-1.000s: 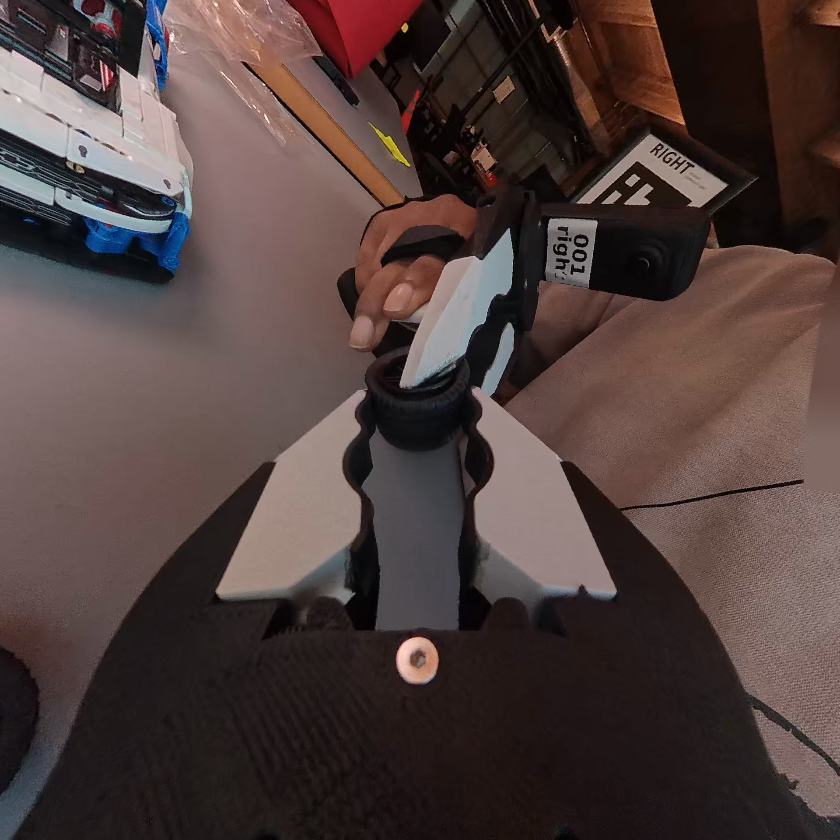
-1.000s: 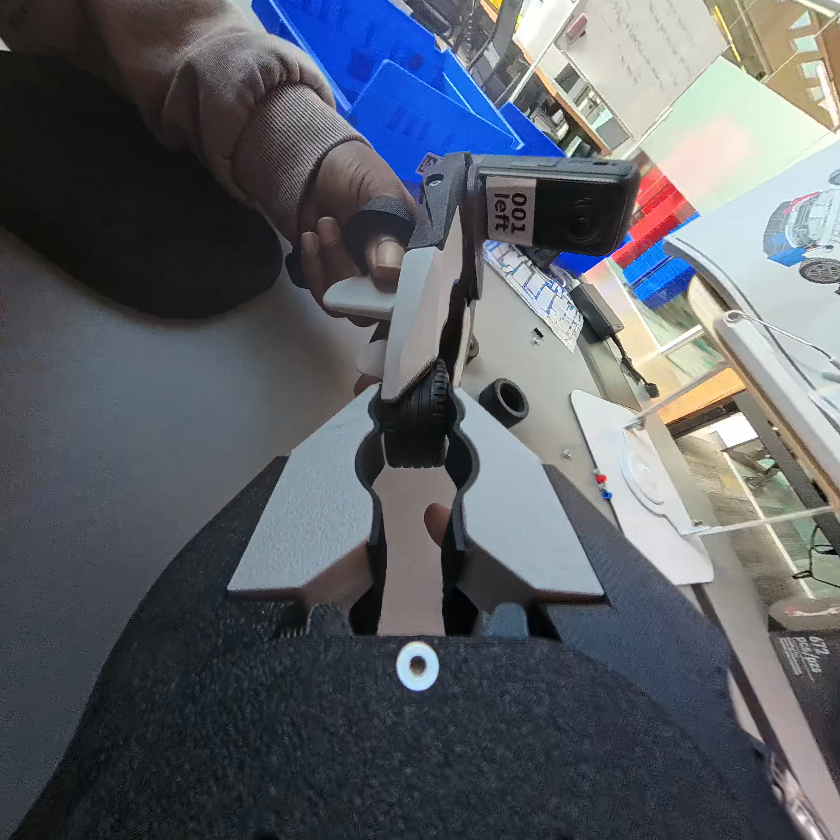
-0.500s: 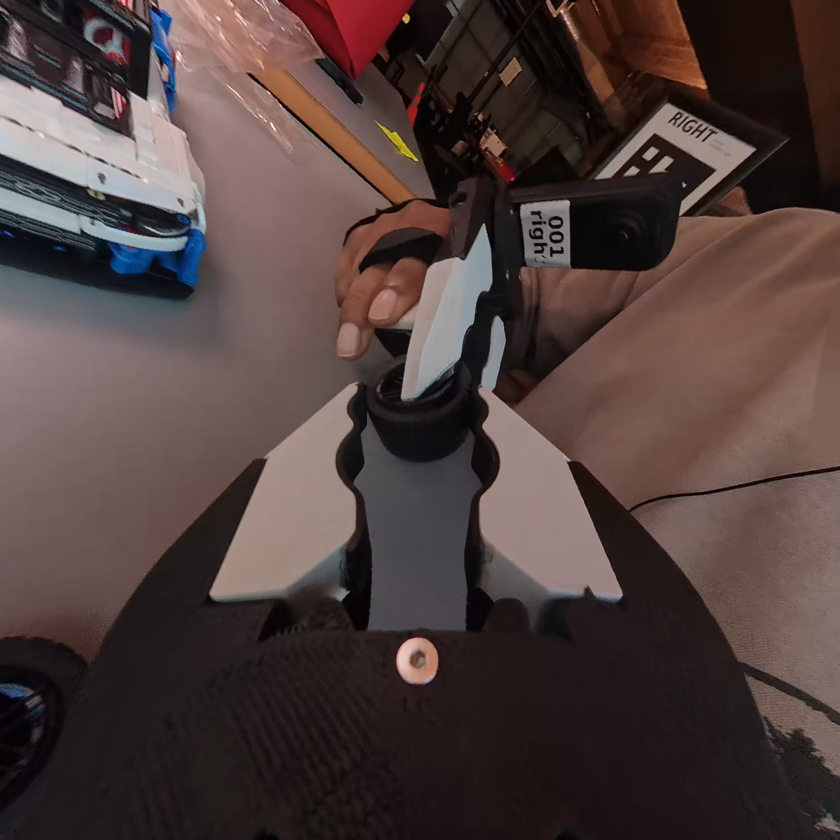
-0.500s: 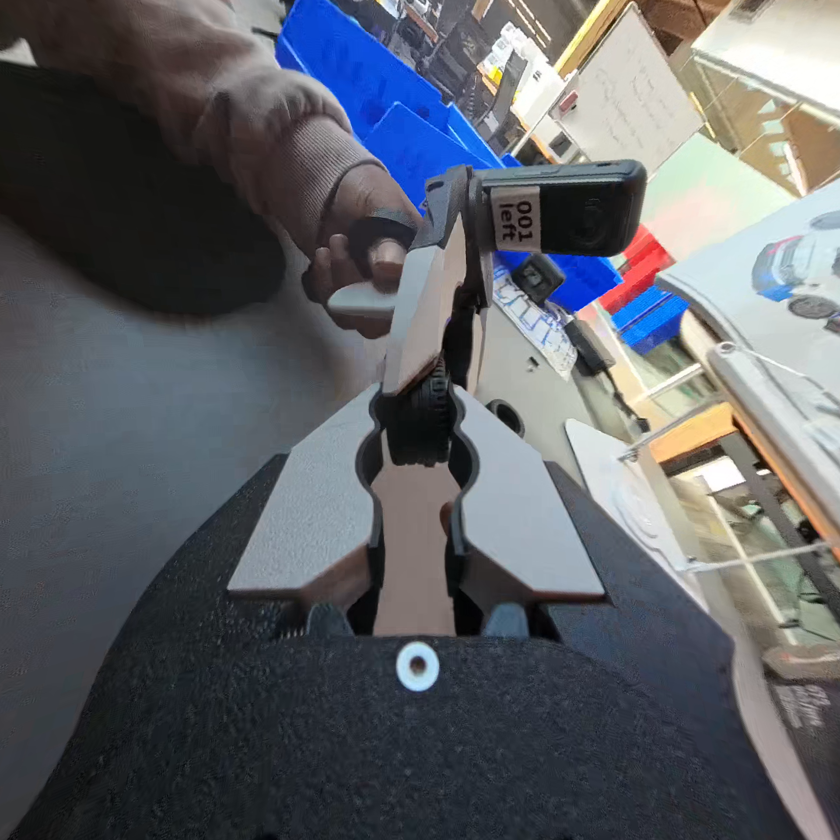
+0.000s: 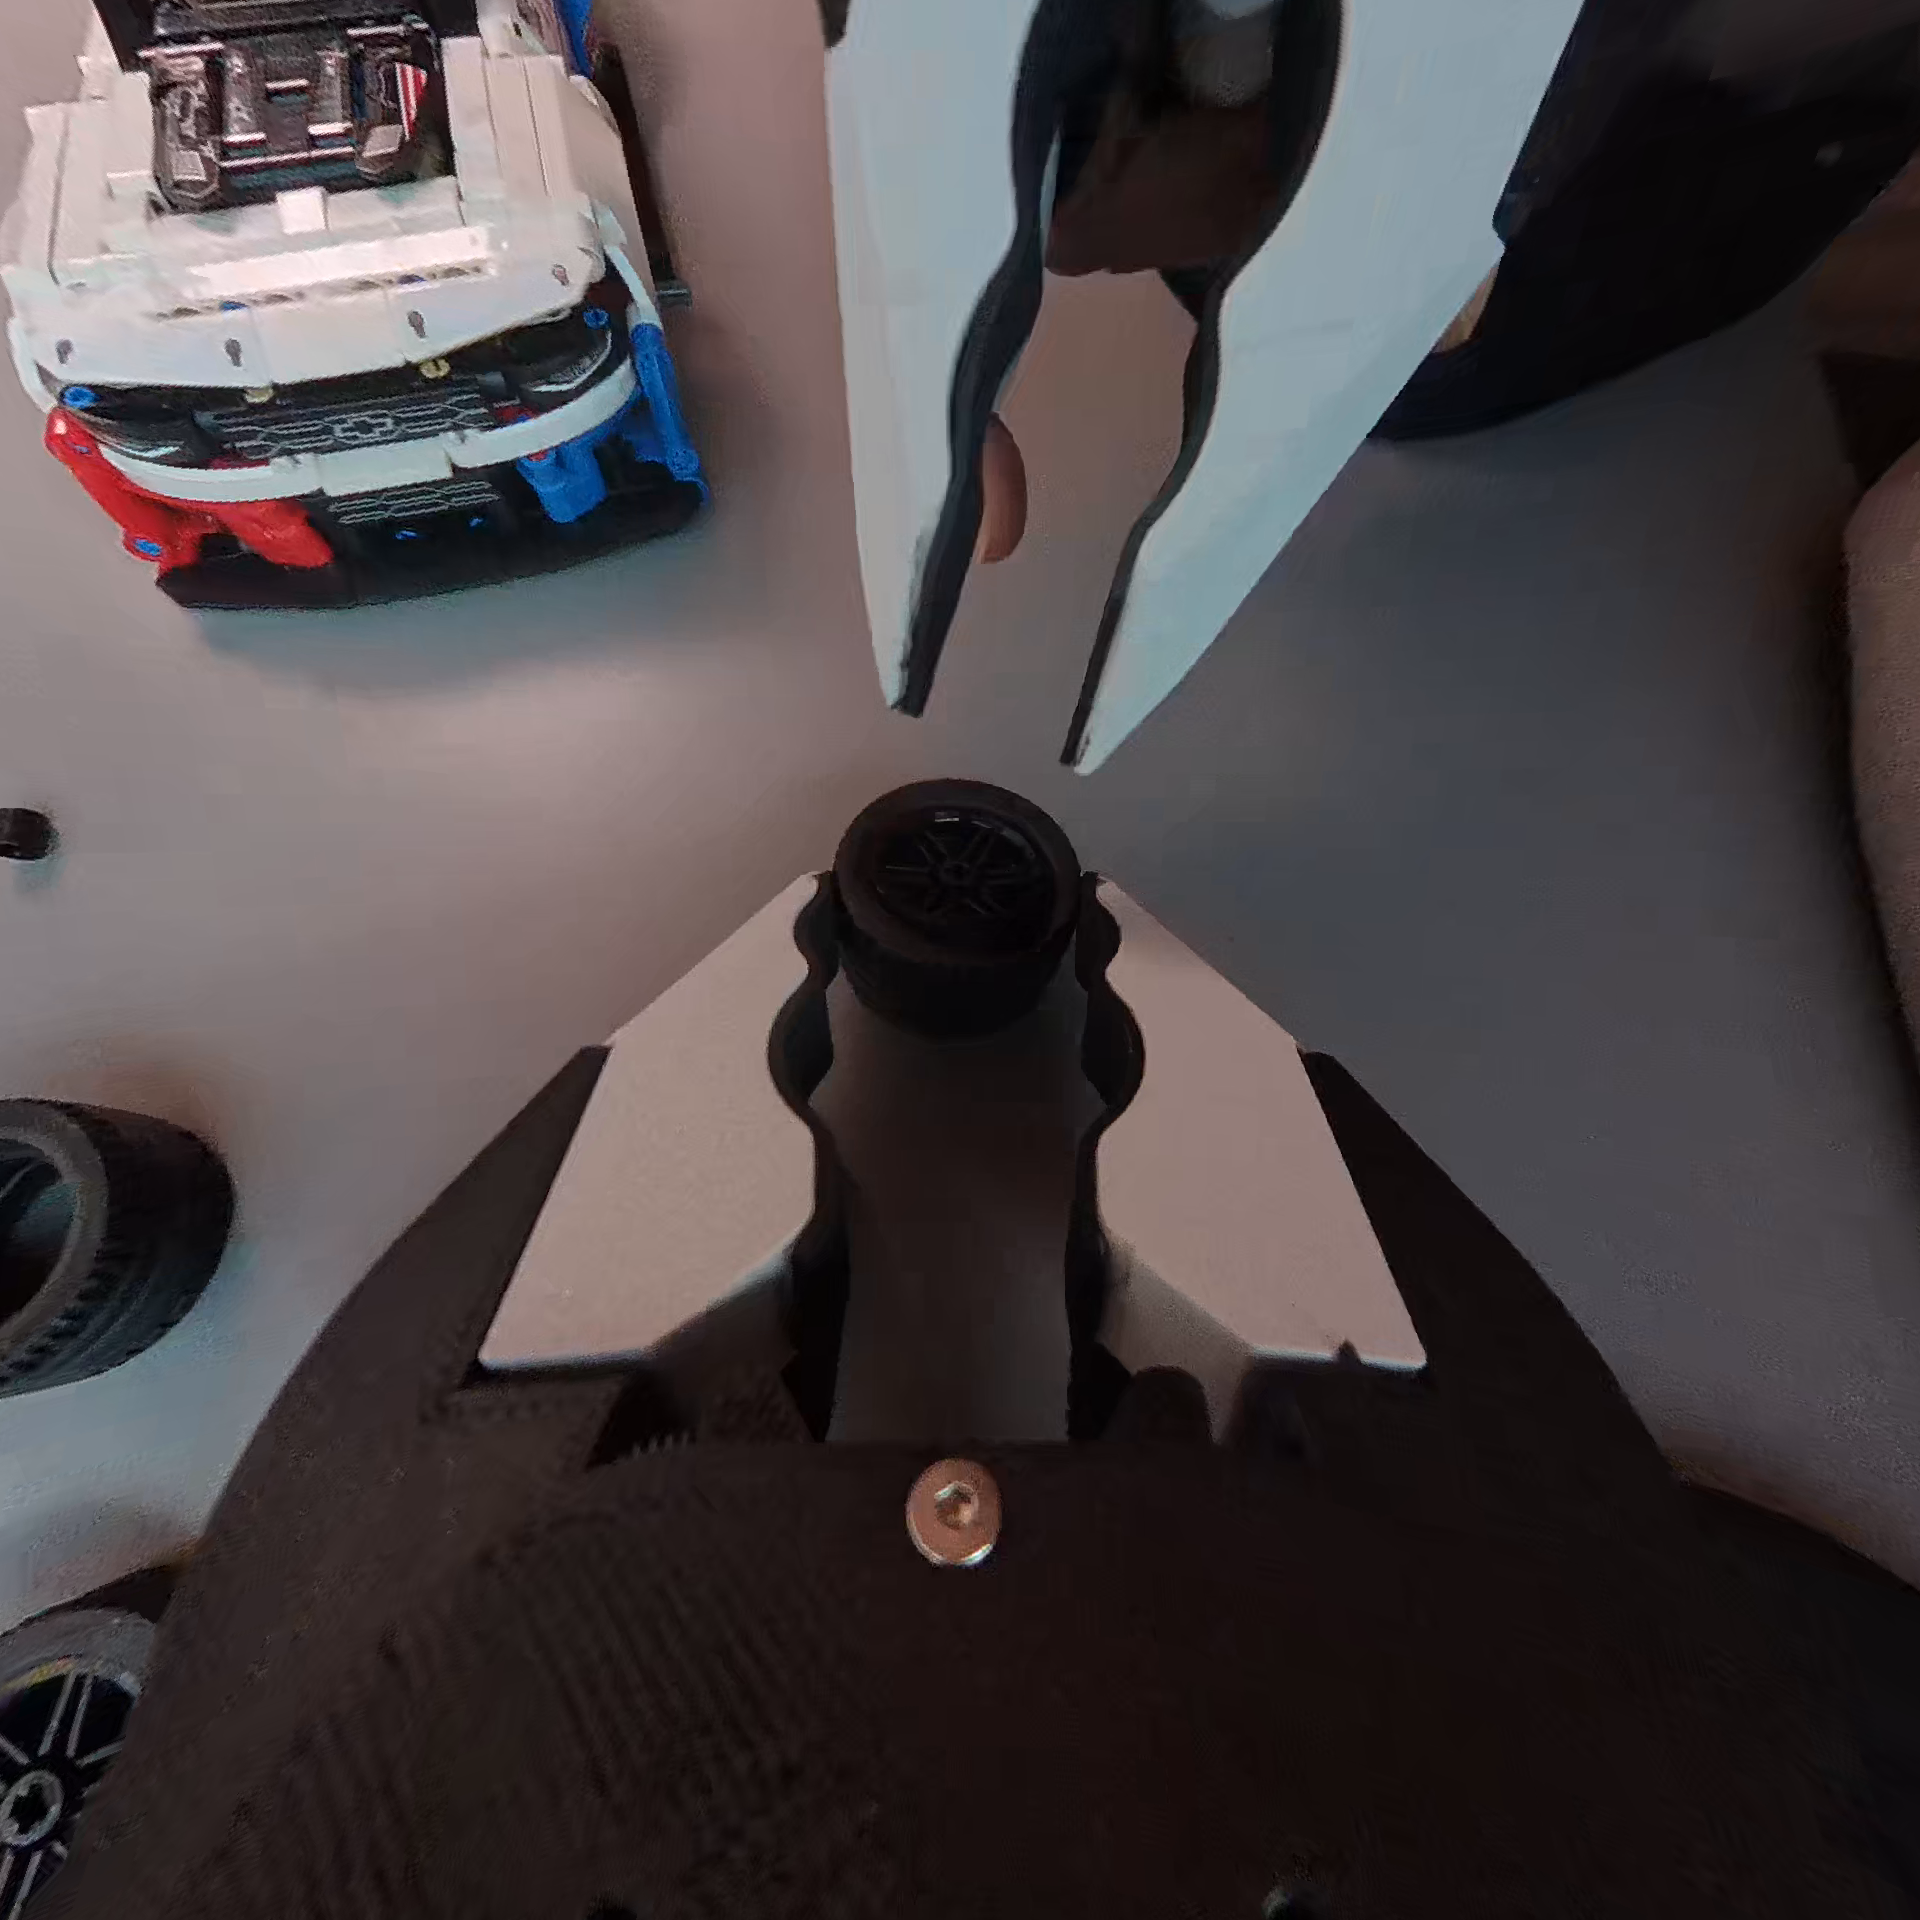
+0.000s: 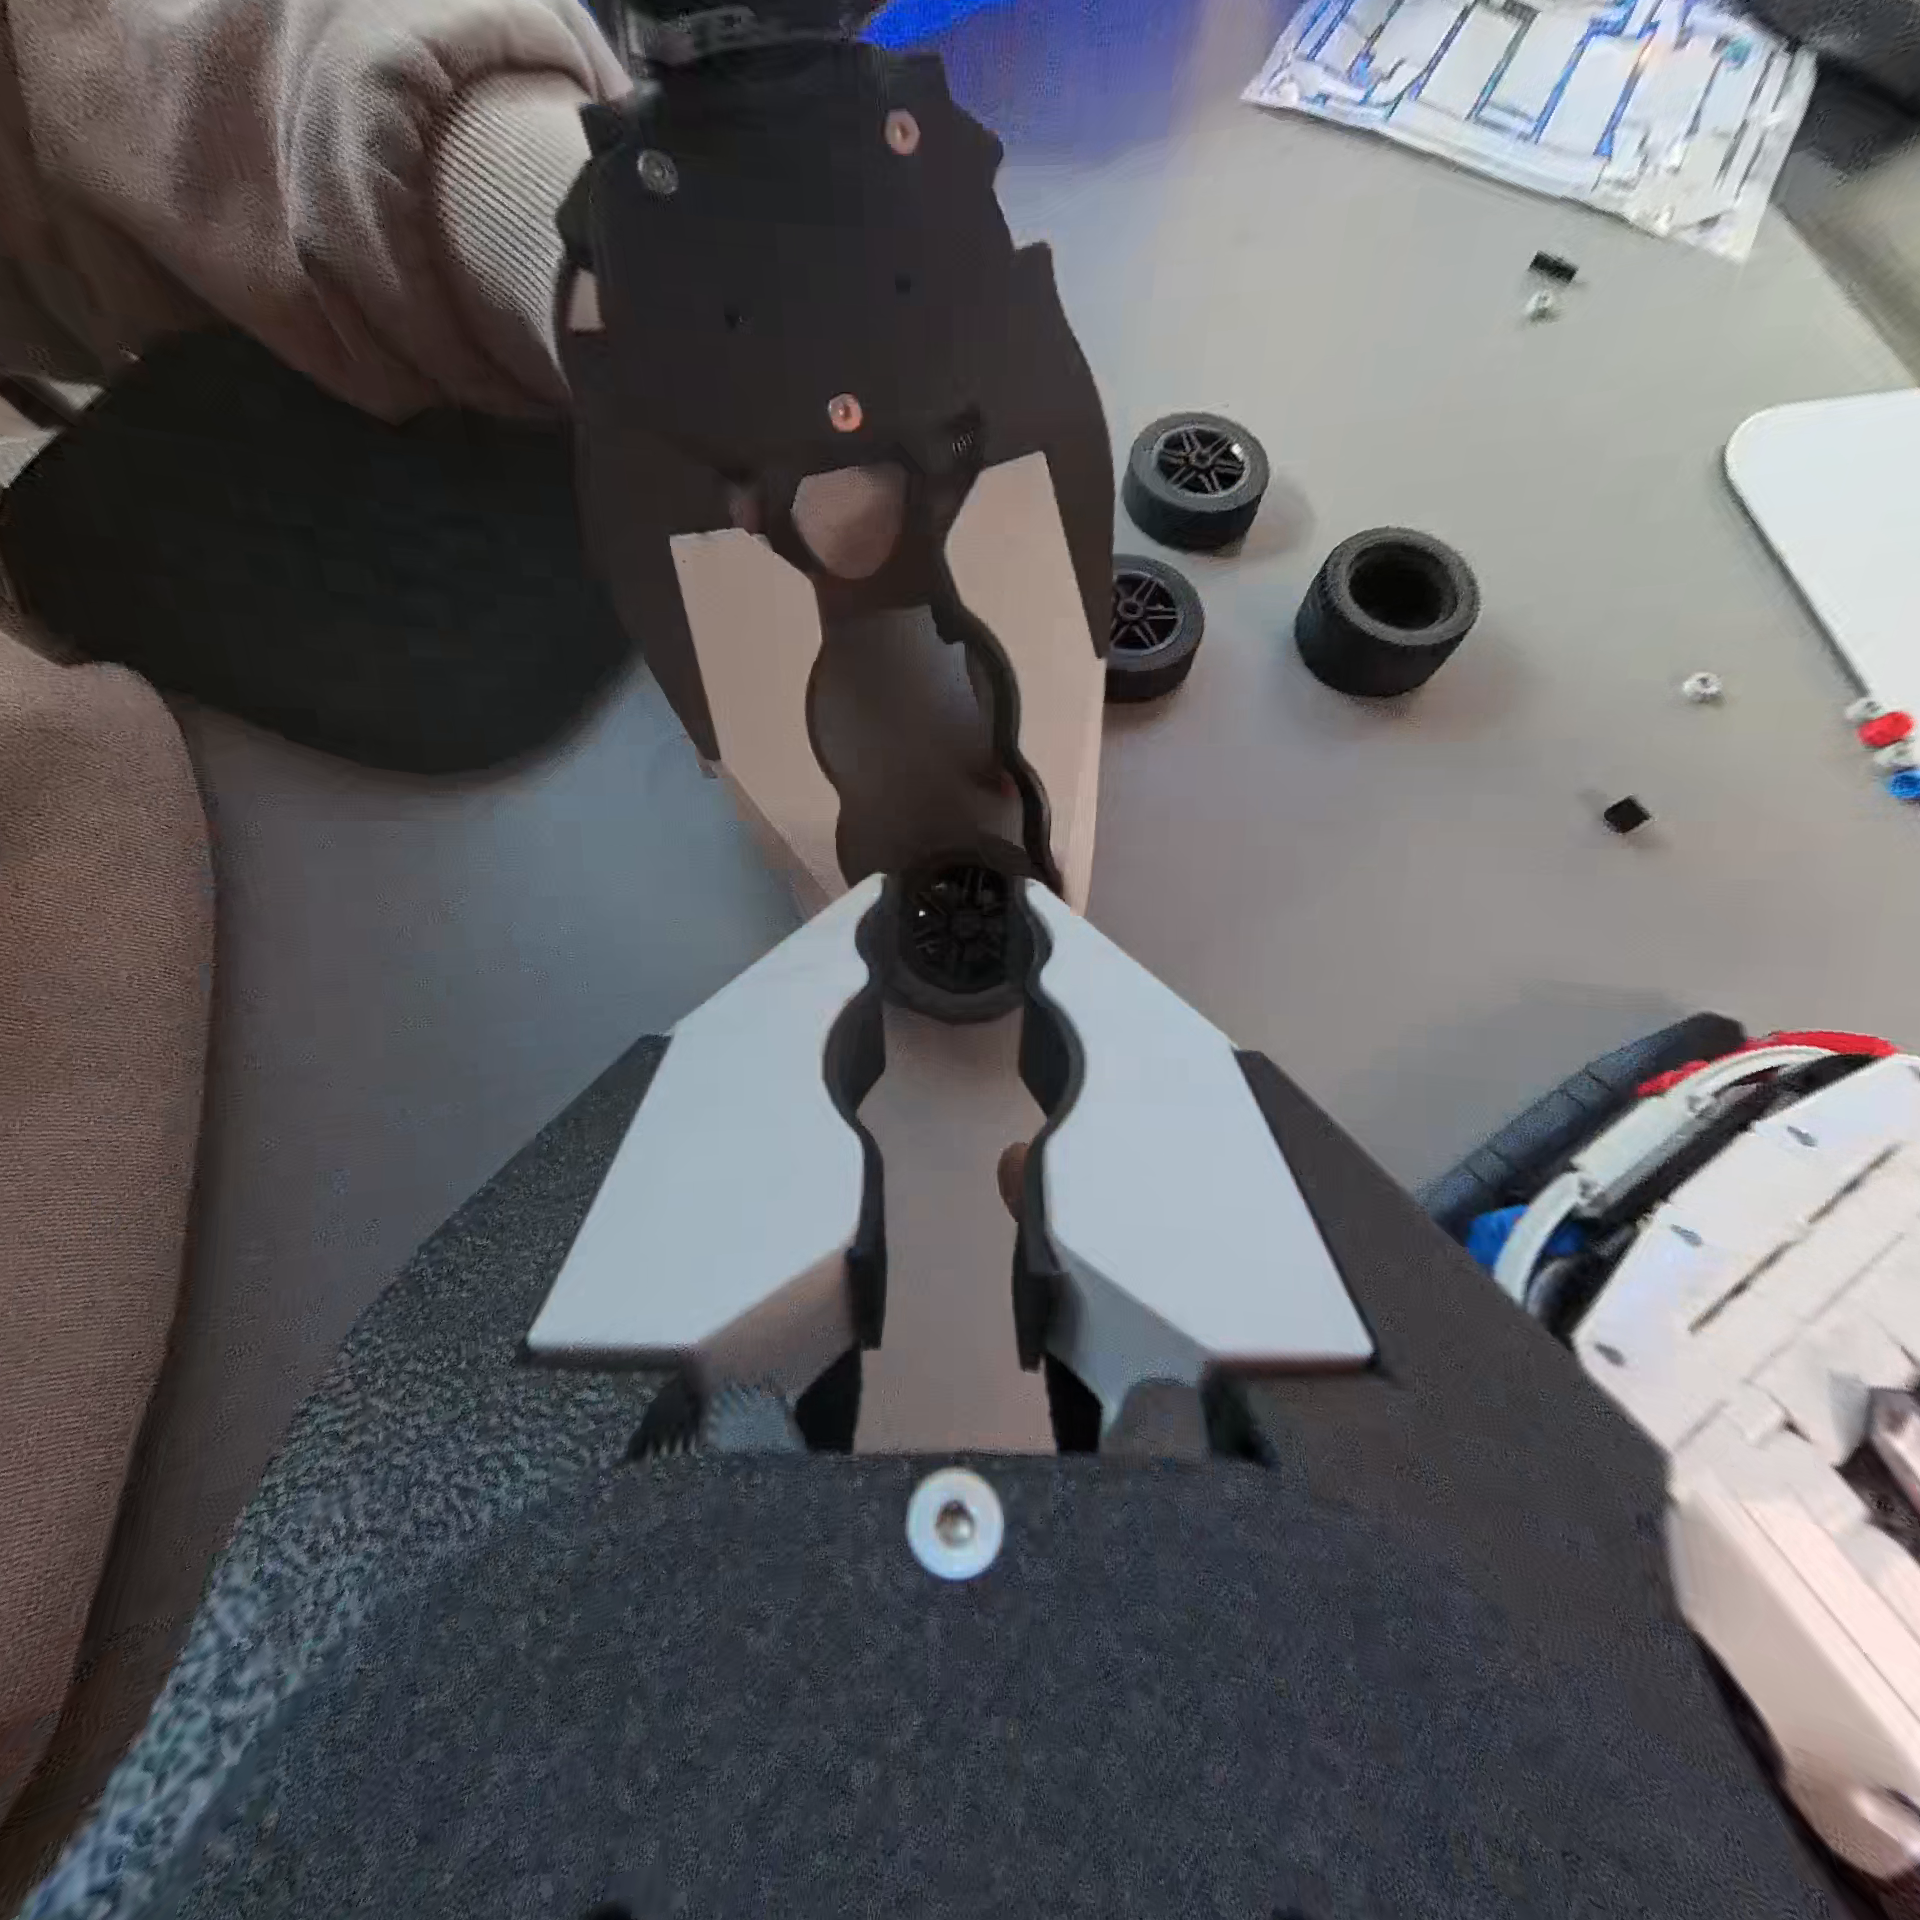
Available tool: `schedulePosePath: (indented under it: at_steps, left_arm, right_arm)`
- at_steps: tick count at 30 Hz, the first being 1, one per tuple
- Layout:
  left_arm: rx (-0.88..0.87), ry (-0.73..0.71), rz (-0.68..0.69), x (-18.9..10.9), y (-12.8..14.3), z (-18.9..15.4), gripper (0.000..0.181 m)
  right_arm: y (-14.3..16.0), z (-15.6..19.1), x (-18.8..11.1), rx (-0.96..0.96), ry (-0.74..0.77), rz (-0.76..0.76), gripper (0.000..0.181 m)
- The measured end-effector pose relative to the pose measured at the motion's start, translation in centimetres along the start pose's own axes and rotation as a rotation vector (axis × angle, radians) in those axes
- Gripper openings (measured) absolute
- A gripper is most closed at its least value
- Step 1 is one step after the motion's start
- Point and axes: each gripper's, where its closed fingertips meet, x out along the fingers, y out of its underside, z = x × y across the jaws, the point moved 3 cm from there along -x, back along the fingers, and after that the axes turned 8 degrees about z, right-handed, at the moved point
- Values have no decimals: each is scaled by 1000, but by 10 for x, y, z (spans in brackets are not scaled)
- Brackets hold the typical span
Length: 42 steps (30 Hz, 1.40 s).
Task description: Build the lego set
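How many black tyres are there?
4. One wheel in the left gripper, two rimmed wheels on the table behind it, one empty tyre beside them. Others may be hidden.

1. No word, number or brand can be read in either view.
2. White paper sheet with blue-lined print, well beyond the white, red and blue brick-built car: print blurred.
3. Small gold badge on the car's black grille: too small to make out.

Grey tabletop fills both views under soft, even light w/ faint shadows; a white board's rounded corner sits at right, blue bins blurred at far edge.
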Motion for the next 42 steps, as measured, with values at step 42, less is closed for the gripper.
schedulePosePath:
  at_steps: [42]
  left_arm:
    - [46,47,46,-10,19,3,40]
  right_arm:
    - [-6,-3,45,-133,8,522,0]
